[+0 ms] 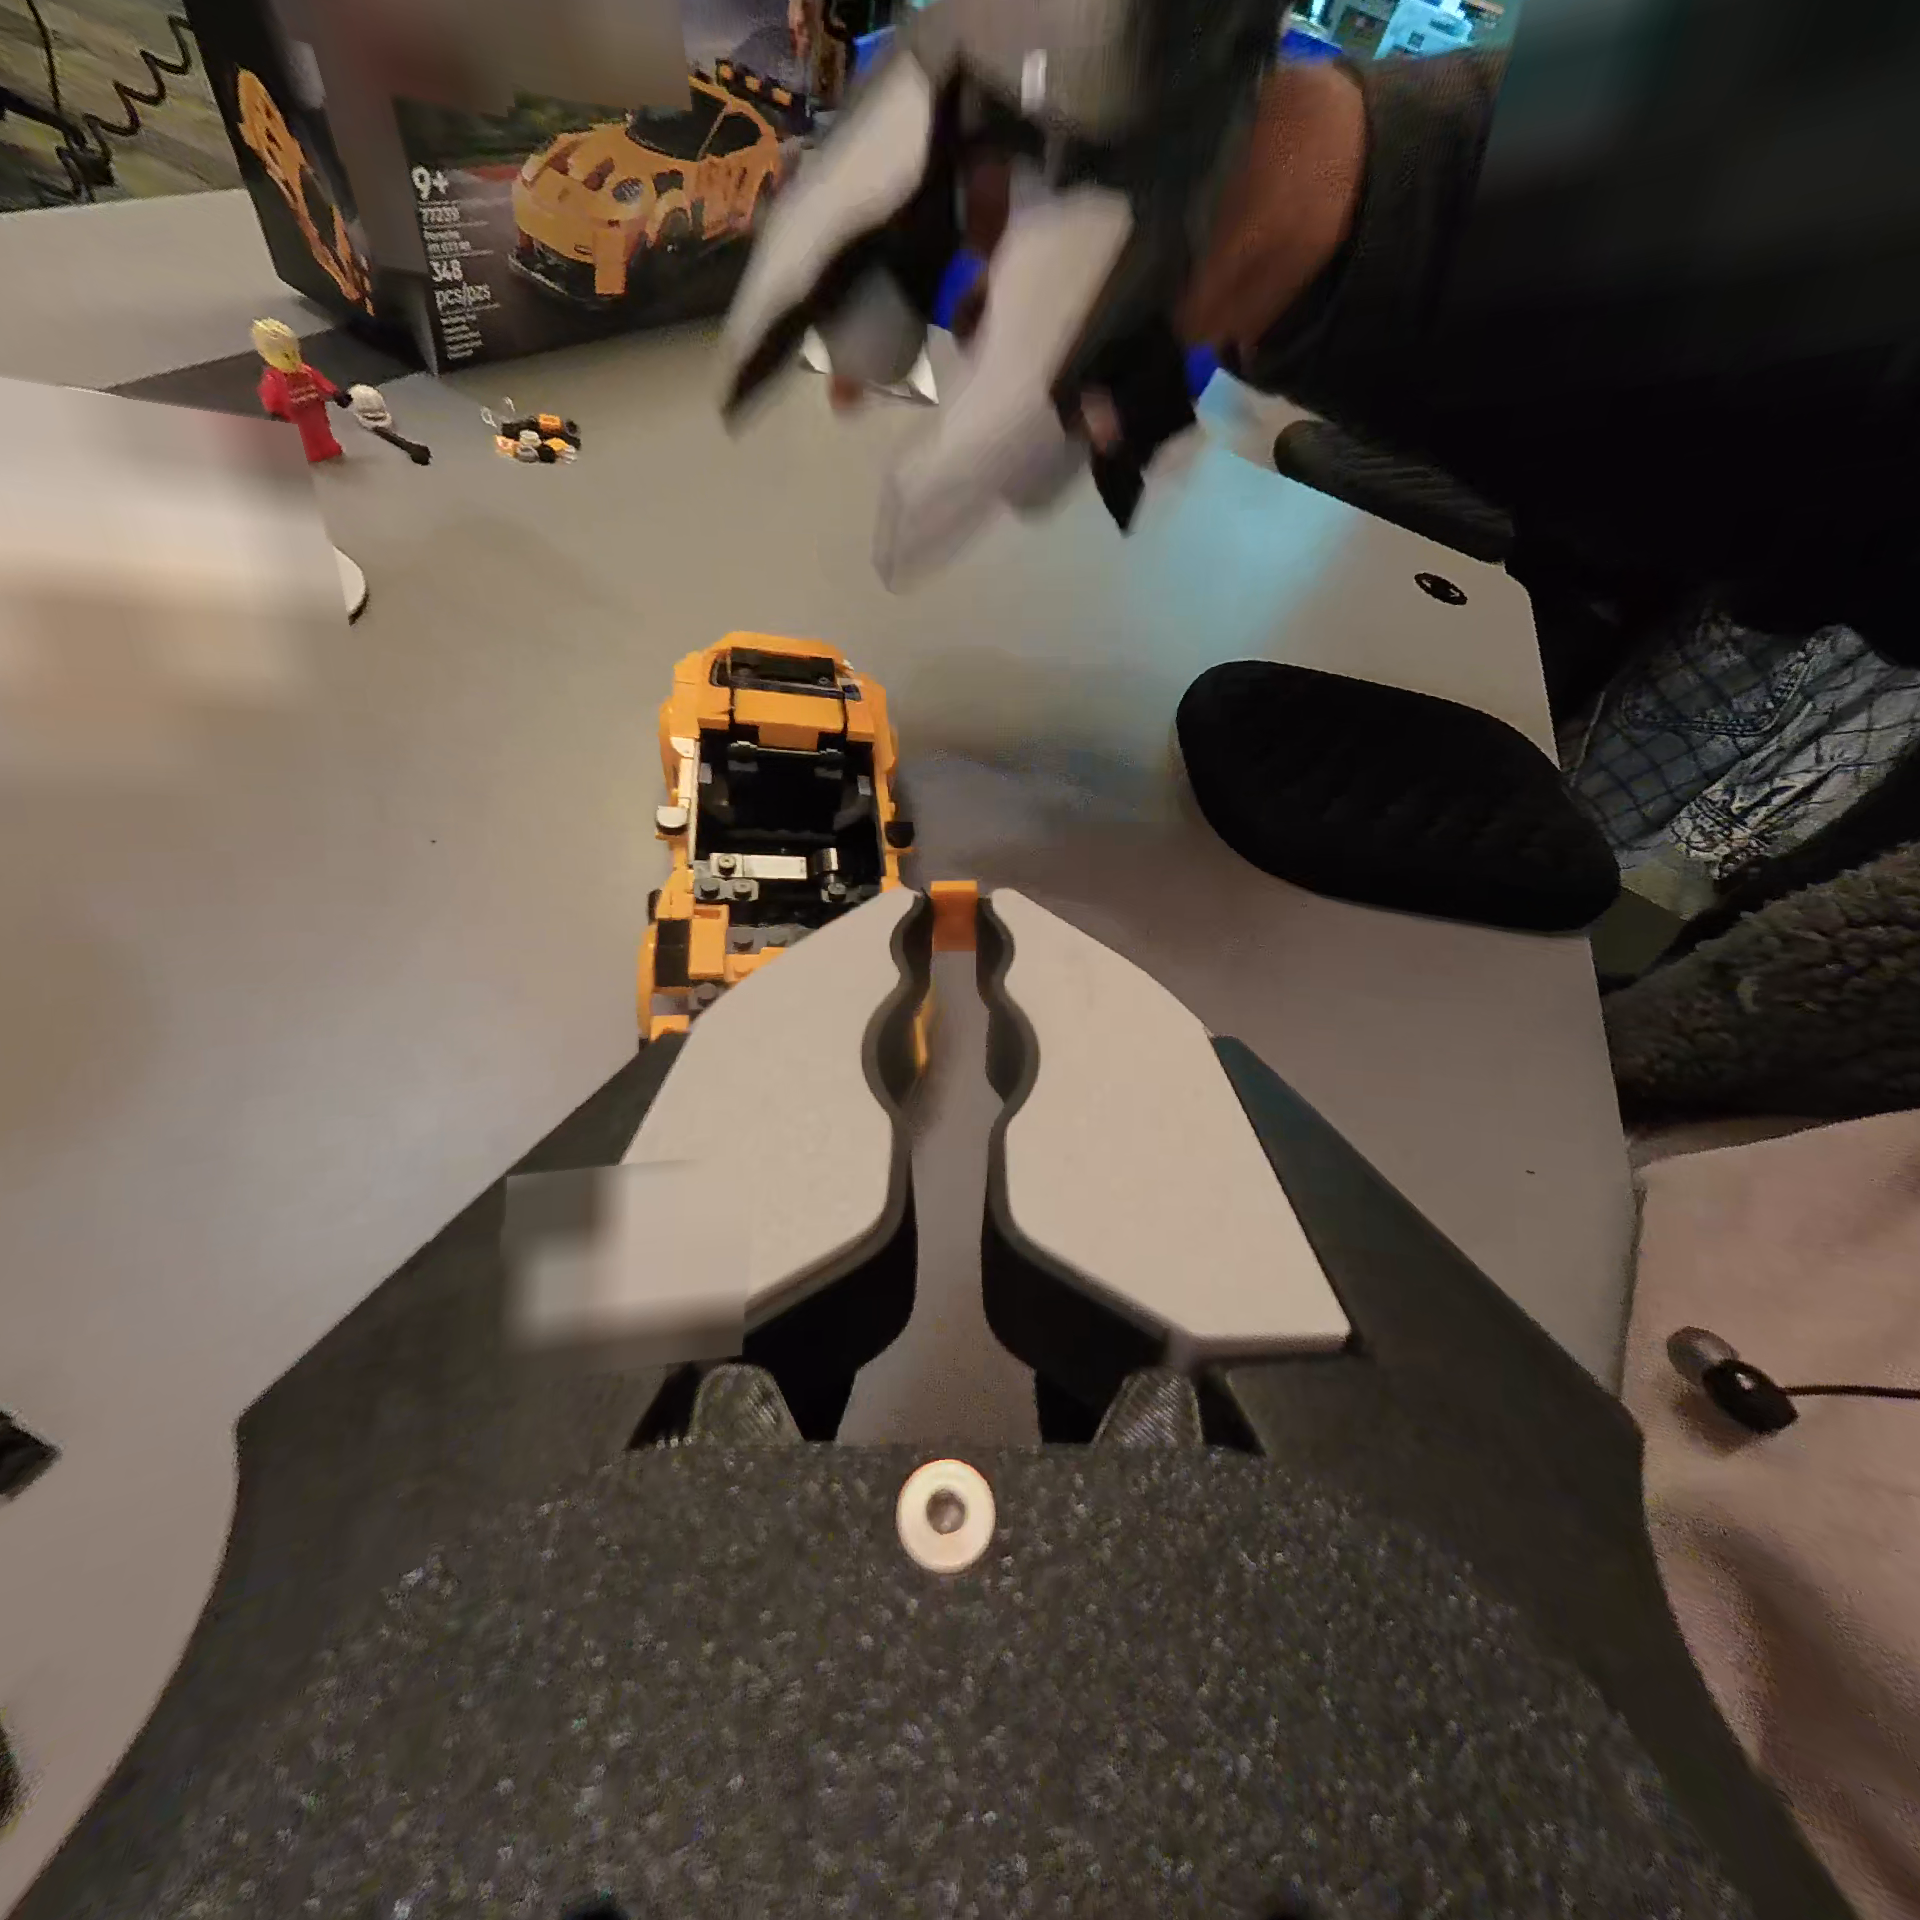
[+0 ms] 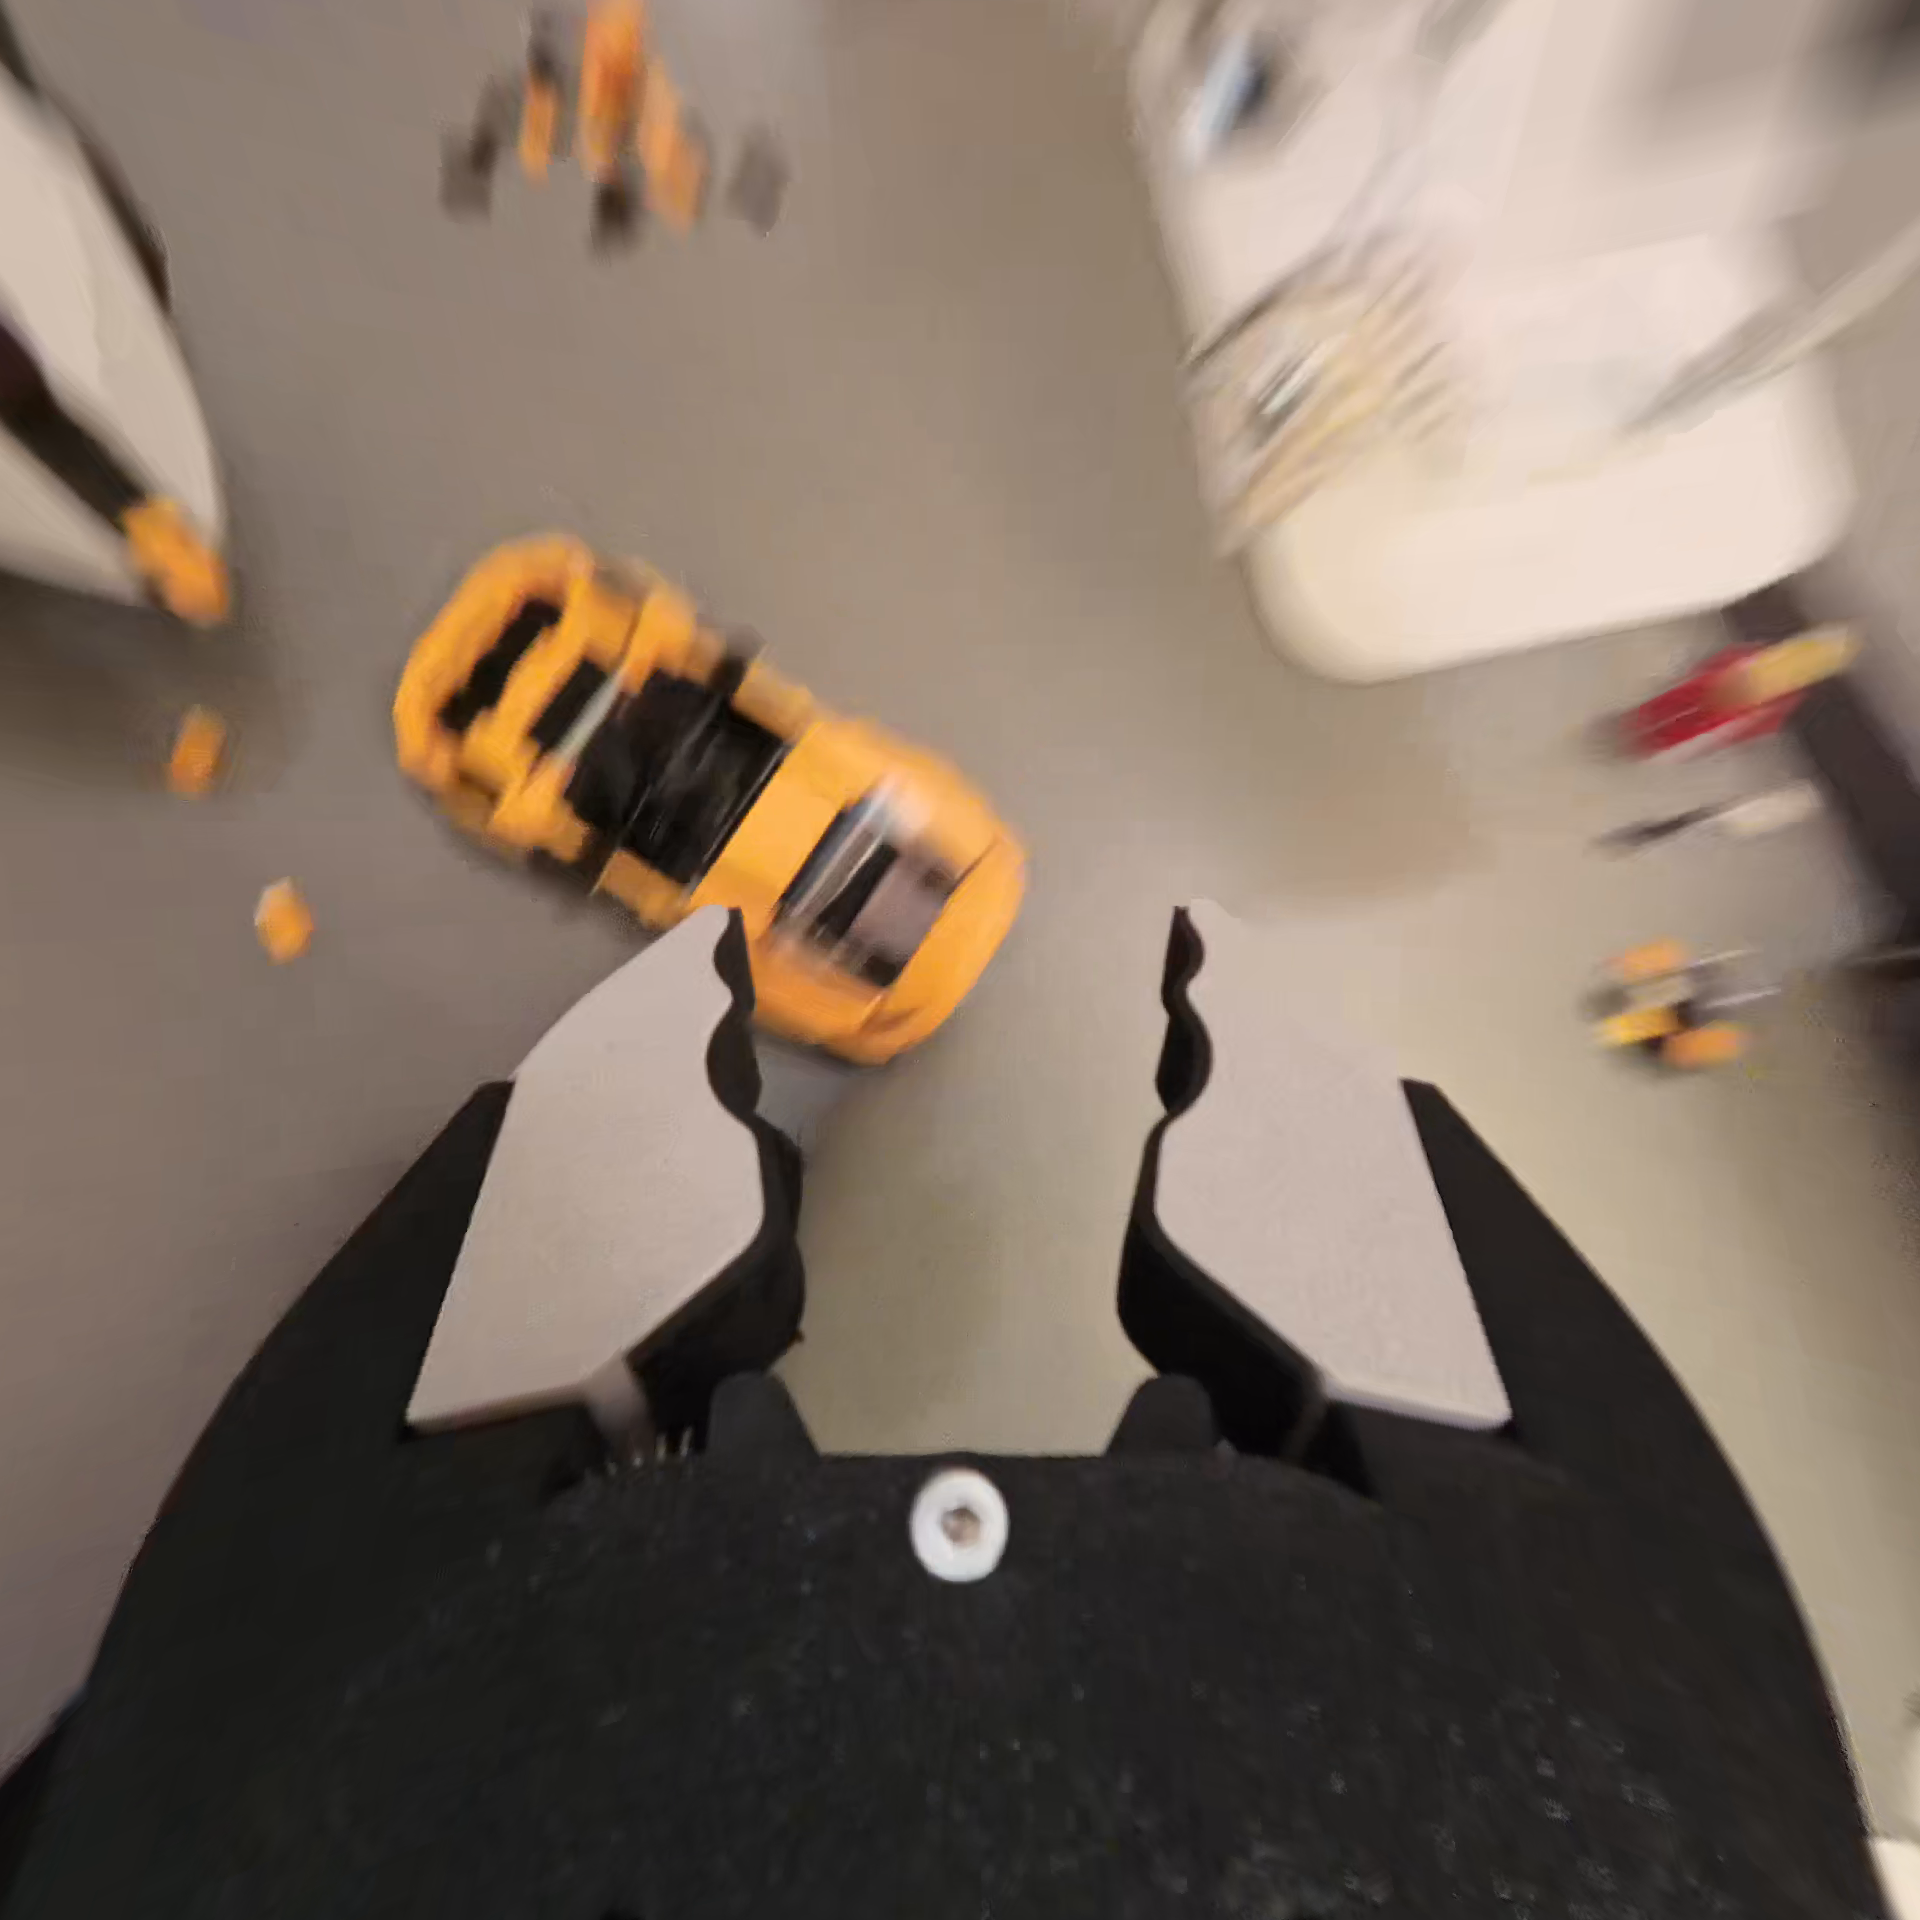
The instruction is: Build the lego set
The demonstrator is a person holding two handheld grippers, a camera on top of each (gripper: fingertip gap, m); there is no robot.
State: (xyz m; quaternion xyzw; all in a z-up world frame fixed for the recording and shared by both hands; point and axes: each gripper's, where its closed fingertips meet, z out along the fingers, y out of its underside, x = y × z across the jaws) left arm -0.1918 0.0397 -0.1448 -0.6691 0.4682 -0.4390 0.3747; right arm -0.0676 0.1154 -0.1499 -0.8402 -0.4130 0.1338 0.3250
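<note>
Orange brick is pinched at the tips of our left gripper, jaws nearly closed on it. We're holding it above the bench, just over the tail end of the half-built car. Probably staged there so it can go straight down onto the body. In the left wrist view the car sits mid-bench, roof off, black cabin exposed, so the top studs are still reachable. Our right gripper is up high toward the far side, blurred, well apart from the car. We can't read its jaws from here. The box stands upright at the far left edge, likely as a picture reference. A red figure stands in front of it, and a small pile of spare bits is just beside it. All of that is parked clear of the work zone. A black padded rest overhangs the right edge.

The right wrist view is heavily motion-blurred. Our right gripper has its jaws spread wide with nothing between them, hovering above the car. We read it as free to steady the body while the brick gets pressed on. The car lies diagonally on the bench. The left gripper enters from the left edge, orange brick at its tip. Two loose orange pieces lie on the bench below it, and more parts sit toward the far edge. A white sheet, possibly the instructions, sits at the far right. It's too smeared to say.
</note>
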